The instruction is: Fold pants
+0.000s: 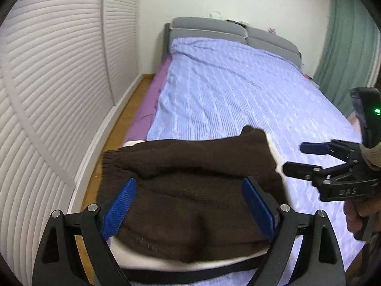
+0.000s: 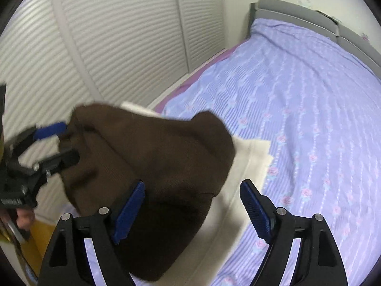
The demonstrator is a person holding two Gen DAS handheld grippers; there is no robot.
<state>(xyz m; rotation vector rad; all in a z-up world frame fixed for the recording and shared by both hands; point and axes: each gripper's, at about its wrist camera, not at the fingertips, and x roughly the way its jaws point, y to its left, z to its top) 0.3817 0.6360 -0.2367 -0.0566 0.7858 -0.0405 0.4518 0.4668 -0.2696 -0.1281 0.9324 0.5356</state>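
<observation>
Lilac-sheeted bed carries a white cloth at its near corner; brown knit pants lie bunched on that, already folded over. Left gripper and right gripper both spread wide above them, holding nothing. Looks like a release after a fold. Next: re-grip an edge, fold or flatten.

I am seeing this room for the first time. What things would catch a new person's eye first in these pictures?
First comes the dark brown knitted pants, folded in a heap on a cream cloth at the near corner of the bed. Next is the lilac flowered bedsheet, which covers the whole bed up to the grey padded headboard. The left gripper and the right gripper, both black with blue pads, stand open over the pants.
</observation>
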